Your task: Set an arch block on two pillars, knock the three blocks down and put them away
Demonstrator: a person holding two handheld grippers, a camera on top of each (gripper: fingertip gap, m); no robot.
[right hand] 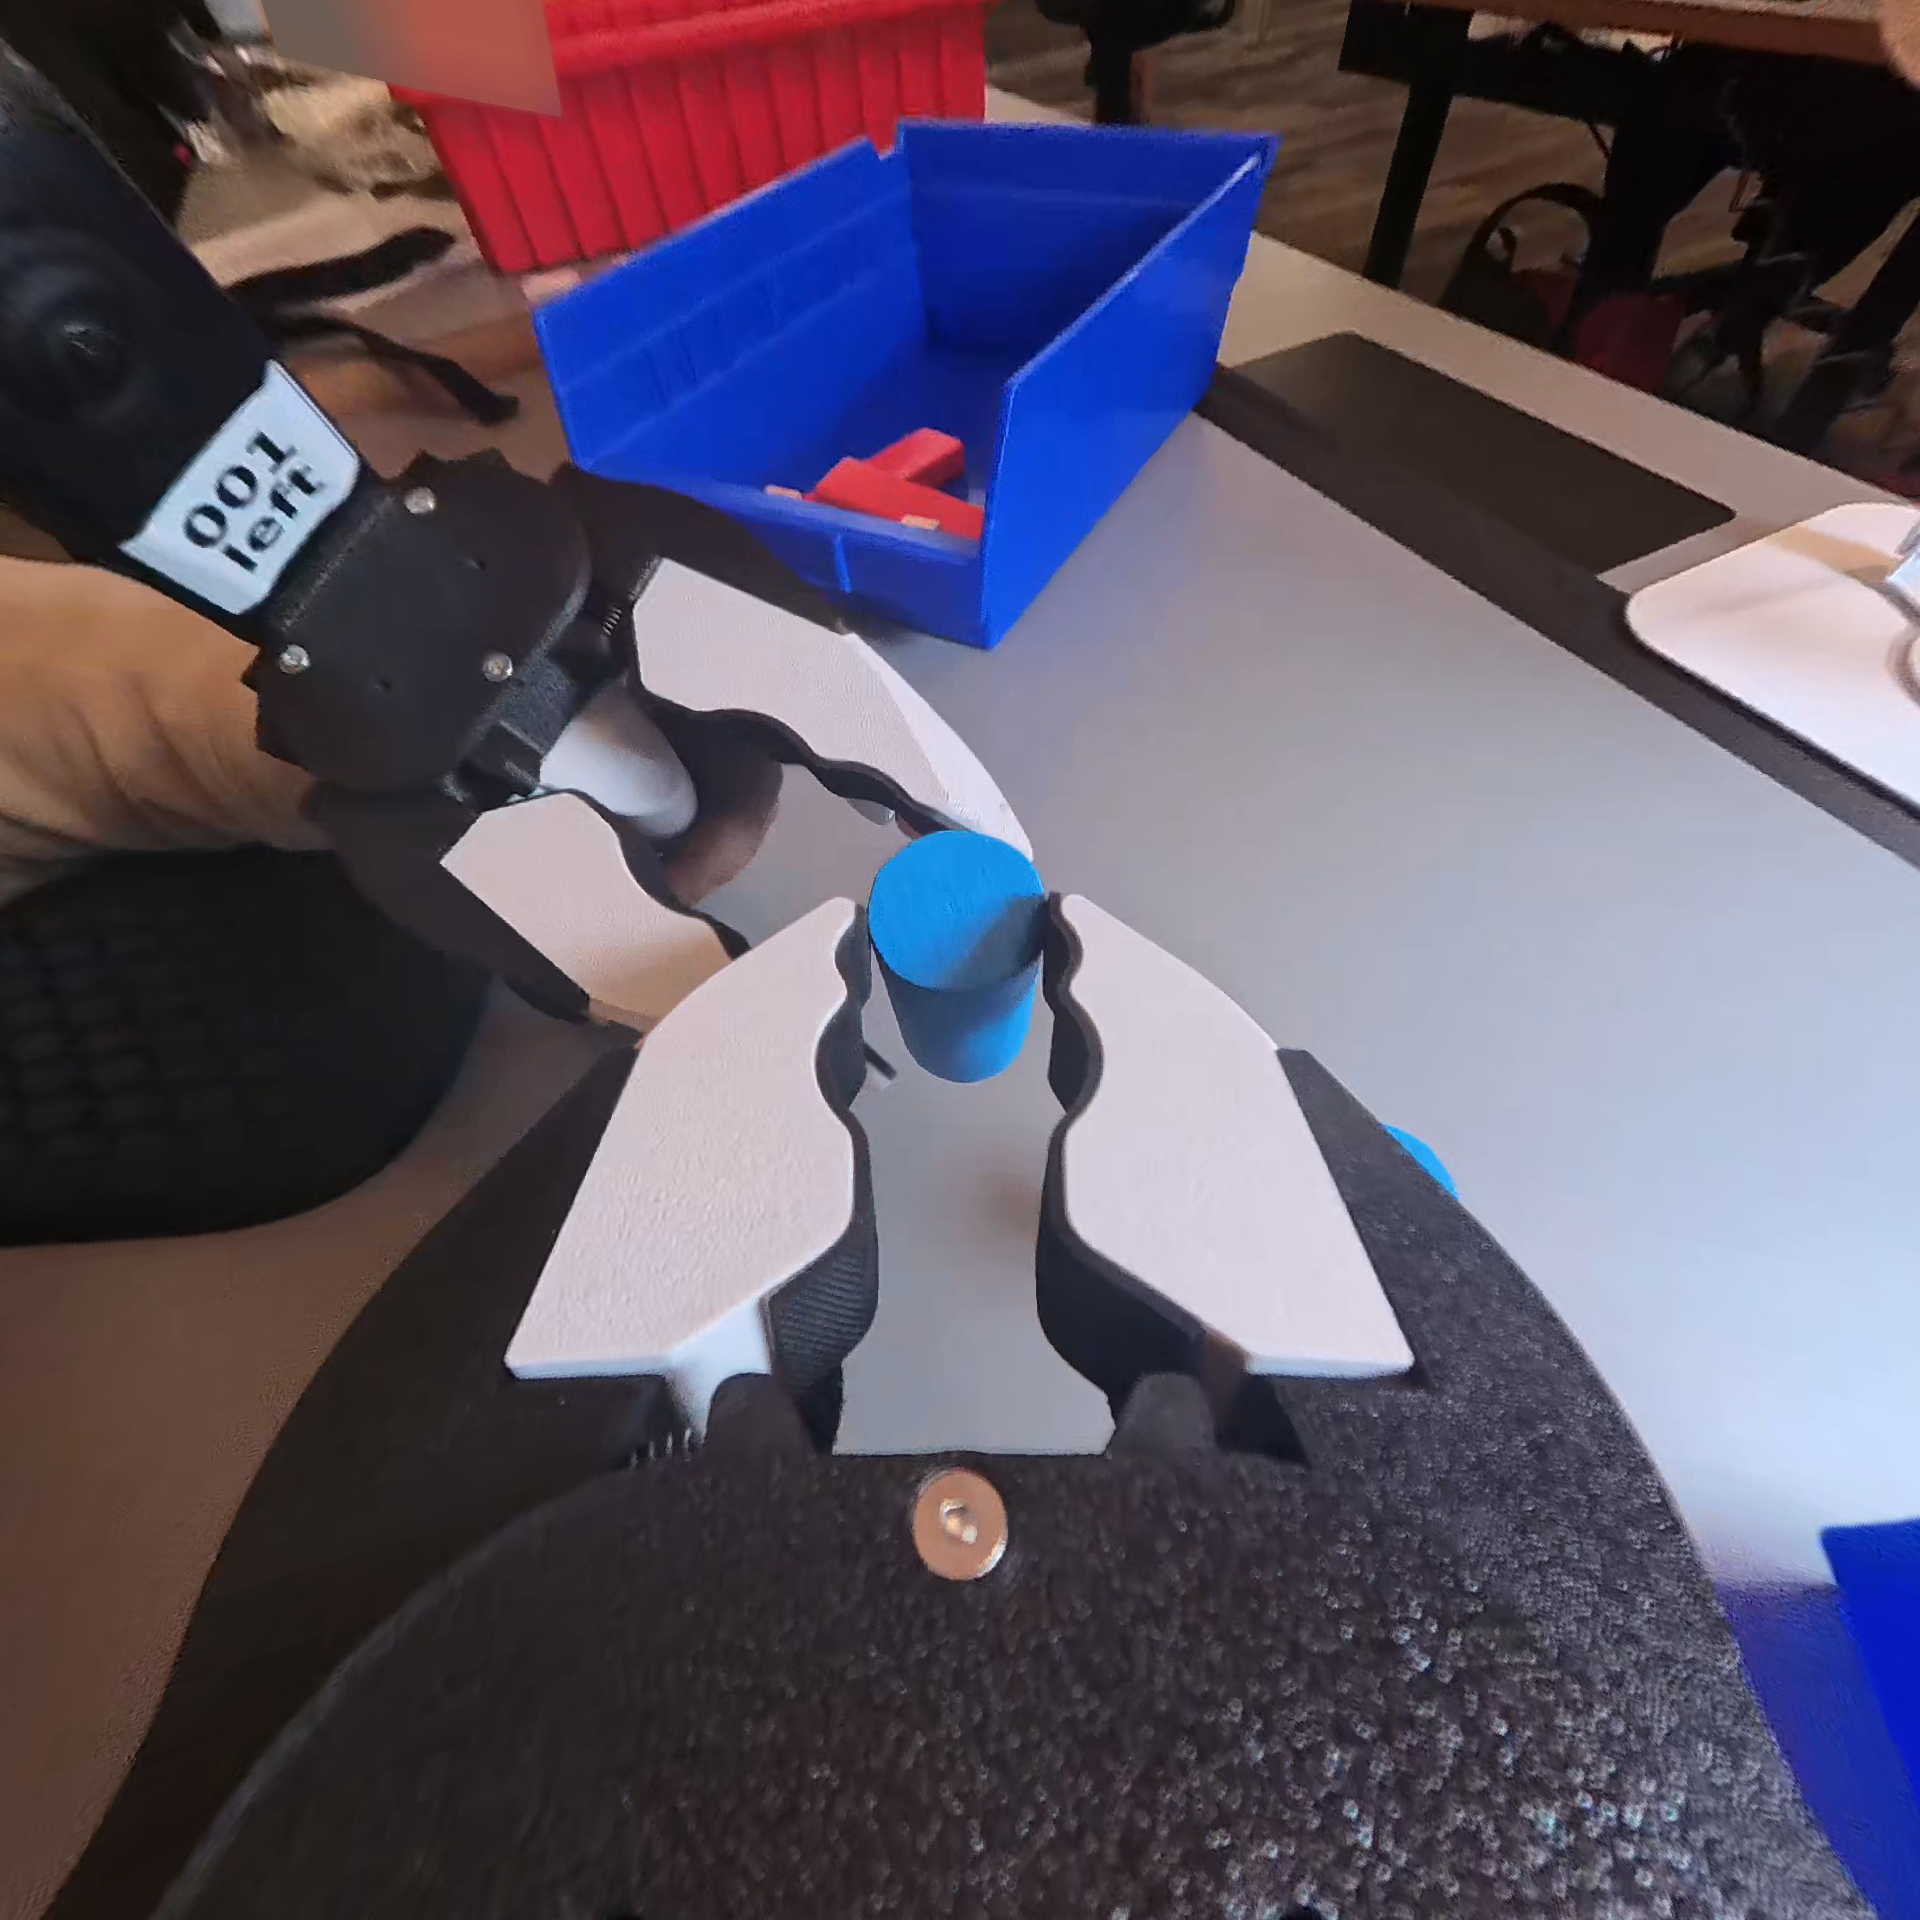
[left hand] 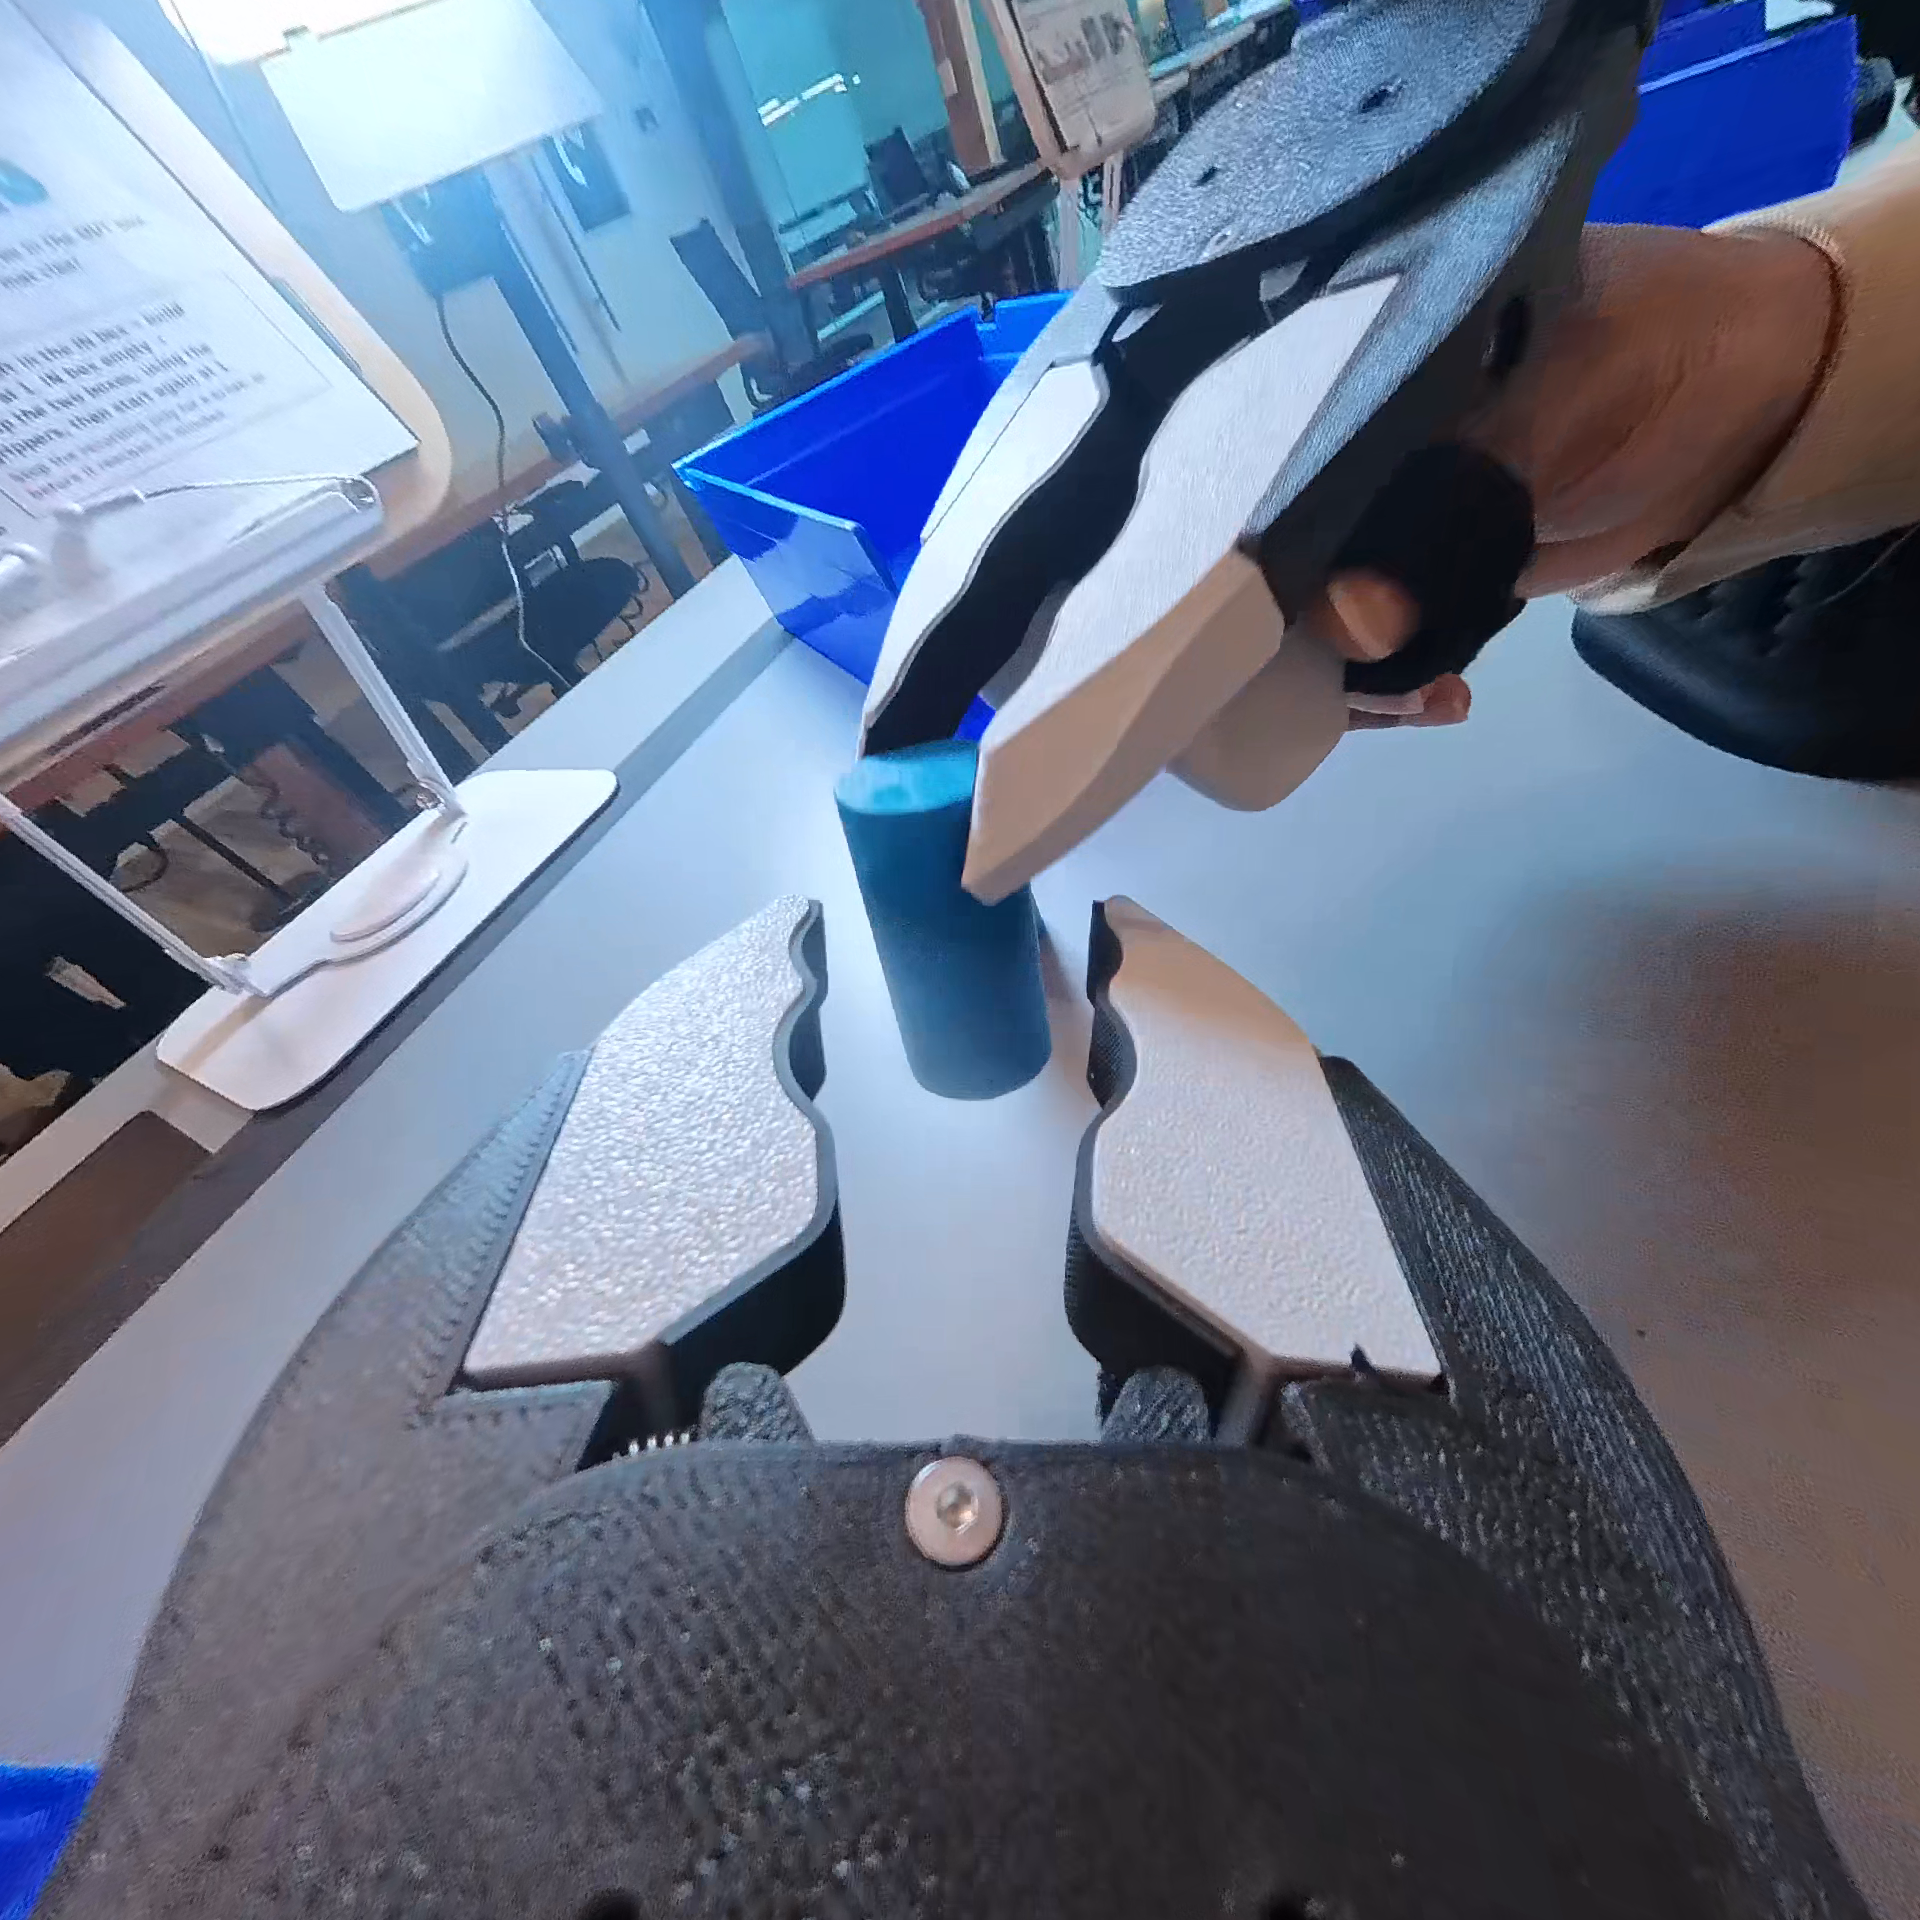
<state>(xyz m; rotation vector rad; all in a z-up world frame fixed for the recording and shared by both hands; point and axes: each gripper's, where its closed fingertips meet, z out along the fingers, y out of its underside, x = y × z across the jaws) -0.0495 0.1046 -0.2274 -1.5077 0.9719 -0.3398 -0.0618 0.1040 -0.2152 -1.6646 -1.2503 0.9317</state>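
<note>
A blue cylinder [left hand: 951, 977] stands upright on the grey table [left hand: 1455, 1039]. My right gripper [left hand: 925, 821] comes down from the upper right and is shut on the cylinder's top; in the right wrist view its fingertips [right hand: 1081, 935] press both sides of the cylinder [right hand: 951, 935]. My left gripper [left hand: 956, 914] is open, its tips either side of the cylinder's lower half without touching; it also shows in the right wrist view [right hand: 883, 899]. A red arch block [right hand: 894, 483] lies in the blue bin [right hand: 1101, 416]. A second blue block [right hand: 1421, 1158] peeks out behind my right finger.
The blue bin [left hand: 831, 488] sits on the table behind the cylinder. A document stand with a white base [left hand: 395, 914] stands at the table's edge. A red crate [right hand: 707, 135] is beyond the bin. Another blue bin's corner [right hand: 1870, 1662] shows near the right gripper. A black chair seat [right hand: 208, 1039] is beside the table. Less than 4 cm separates the two grippers' tips.
</note>
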